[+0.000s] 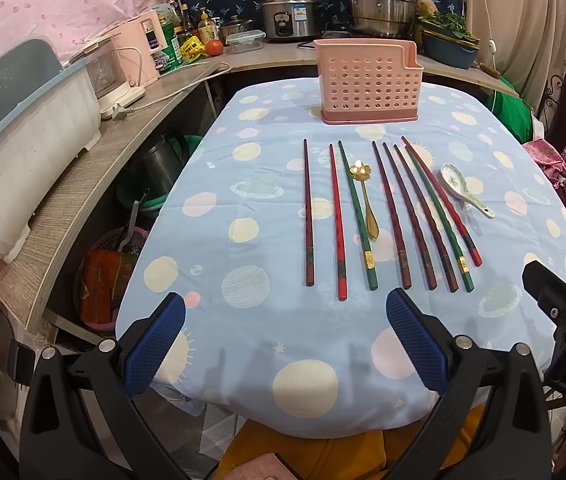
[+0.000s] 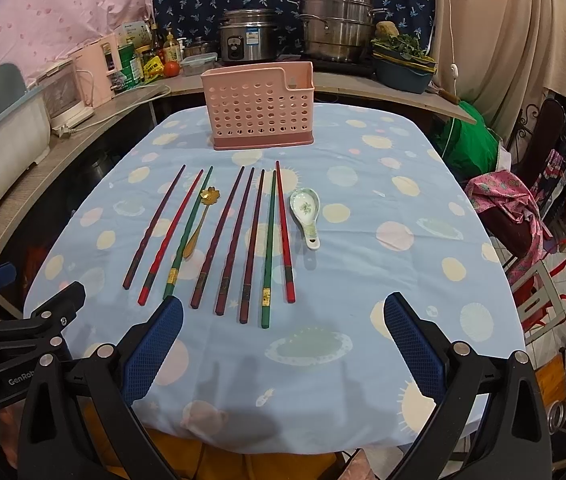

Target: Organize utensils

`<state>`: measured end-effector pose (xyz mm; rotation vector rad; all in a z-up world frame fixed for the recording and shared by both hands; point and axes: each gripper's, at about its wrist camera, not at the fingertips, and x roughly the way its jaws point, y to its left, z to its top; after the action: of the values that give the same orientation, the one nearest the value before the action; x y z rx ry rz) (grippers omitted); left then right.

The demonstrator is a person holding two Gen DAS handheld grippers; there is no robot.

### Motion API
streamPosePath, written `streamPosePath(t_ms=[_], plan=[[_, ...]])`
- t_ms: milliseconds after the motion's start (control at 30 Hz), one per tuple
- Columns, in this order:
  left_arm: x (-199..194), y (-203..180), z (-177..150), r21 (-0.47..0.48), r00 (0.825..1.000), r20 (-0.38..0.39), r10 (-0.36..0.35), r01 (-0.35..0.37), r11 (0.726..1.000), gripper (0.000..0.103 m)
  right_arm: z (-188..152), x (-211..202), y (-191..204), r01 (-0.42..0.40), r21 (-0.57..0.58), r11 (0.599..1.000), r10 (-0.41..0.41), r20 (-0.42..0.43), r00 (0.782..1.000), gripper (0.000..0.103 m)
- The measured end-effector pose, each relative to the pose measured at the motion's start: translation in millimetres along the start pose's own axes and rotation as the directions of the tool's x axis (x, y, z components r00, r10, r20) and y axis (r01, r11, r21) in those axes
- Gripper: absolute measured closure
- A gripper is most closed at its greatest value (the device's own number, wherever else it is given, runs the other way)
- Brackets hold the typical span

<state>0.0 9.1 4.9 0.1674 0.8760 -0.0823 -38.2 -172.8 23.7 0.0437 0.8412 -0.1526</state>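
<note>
Both grippers hang over the near edge of the counter (image 1: pixel 211 240) with nothing in them. The left gripper (image 1: pixel 283 344) has its jaws spread wide, and so does the right gripper (image 2: pixel 283 346). Just ahead of the jaws lie eight chopsticks (image 2: pixel 251 240) in a row, side by side but not touching much, with their thick ends pointing back at the jaws. A gold spoon (image 1: pixel 367 196) with a flower-shaped bowl lies among the chopsticks, nearer the left jaws. A white china spoon (image 2: pixel 307 214) with a green pattern lies past the last chopstick, ahead of the right jaws. Farther off, behind them all, stands the pink holder (image 2: pixel 259 106) full of little holes, with nothing seen sticking out of it, so the job looks not yet begun. The chopsticks are probably light, stiff and a bit slippery, so it seems best to pinch one near its thick end. The china spoon could break if dropped, so grab its handle gently. The gold spoon is thin and flat; its handle looks like the easy place to hold.
</note>
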Motion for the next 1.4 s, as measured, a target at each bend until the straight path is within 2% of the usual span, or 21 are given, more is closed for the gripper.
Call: streamPosePath(t_ms=[1400], plan=[[2.4,-1.1,-2.4,-0.009,1.0,0.0,-0.002,0.002,1.0,0.007,-0.7,0.9,-2.7,-0.001,0.005,1.0,0.001,0.0,1.0,0.007]])
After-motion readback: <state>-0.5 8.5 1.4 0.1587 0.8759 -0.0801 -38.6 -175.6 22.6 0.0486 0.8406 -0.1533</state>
